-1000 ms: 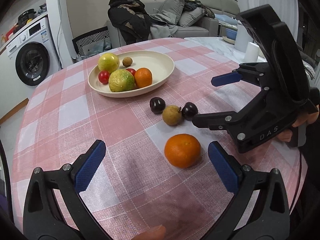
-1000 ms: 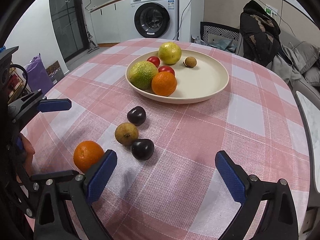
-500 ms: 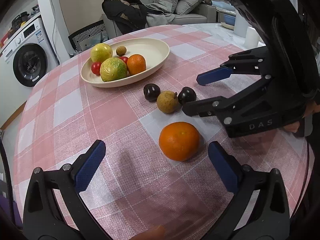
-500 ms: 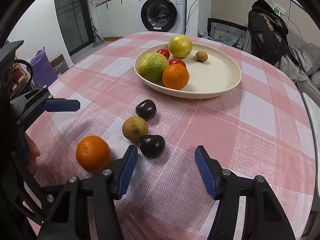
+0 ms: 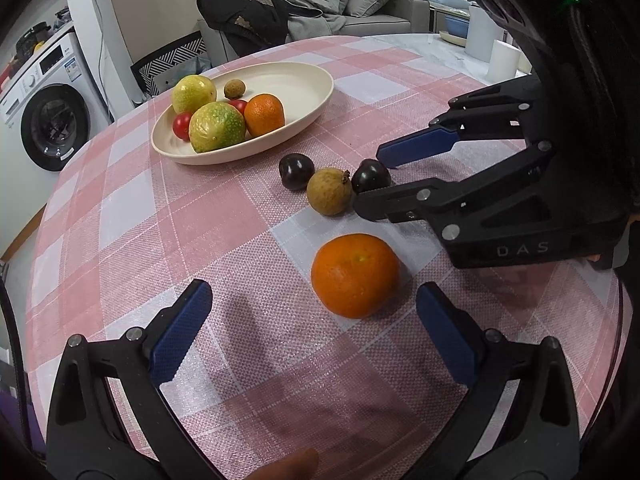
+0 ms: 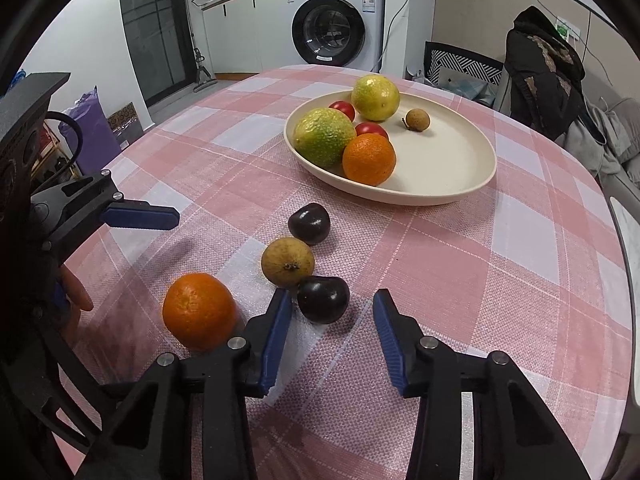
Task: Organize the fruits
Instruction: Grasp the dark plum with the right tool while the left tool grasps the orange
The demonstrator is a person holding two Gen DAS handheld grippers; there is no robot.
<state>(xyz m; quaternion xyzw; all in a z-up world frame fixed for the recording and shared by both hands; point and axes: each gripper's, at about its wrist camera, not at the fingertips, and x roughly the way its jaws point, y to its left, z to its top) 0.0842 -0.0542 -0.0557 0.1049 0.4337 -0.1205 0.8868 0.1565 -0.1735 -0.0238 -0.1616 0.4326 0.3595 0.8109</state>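
Observation:
A cream plate (image 5: 304, 80) (image 6: 448, 160) holds several fruits, an orange among them. Loose on the checked cloth lie an orange (image 5: 355, 275) (image 6: 199, 310), a brown longan (image 5: 329, 191) (image 6: 287, 261) and two dark plums. My right gripper (image 6: 331, 305) (image 5: 369, 182) has its jaws closing around the nearer plum (image 6: 323, 299) (image 5: 370, 175); a gap shows at each pad. The farther plum (image 6: 309, 223) (image 5: 296, 171) lies beyond the longan. My left gripper (image 5: 312, 292) stands open just short of the loose orange, which is nearer its right finger.
Behind the round table are a washing machine (image 6: 334, 26), a chair with a dark jacket (image 6: 548, 76) and a grey sofa (image 5: 360, 4). White rolls (image 5: 502, 60) stand on a side surface. Bare cloth stretches to the right of the plums.
The right gripper's jaws have narrowed from wide open to close around the nearer dark plum. Both views have drawn slightly closer to the loose fruit. The left gripper has stayed open.

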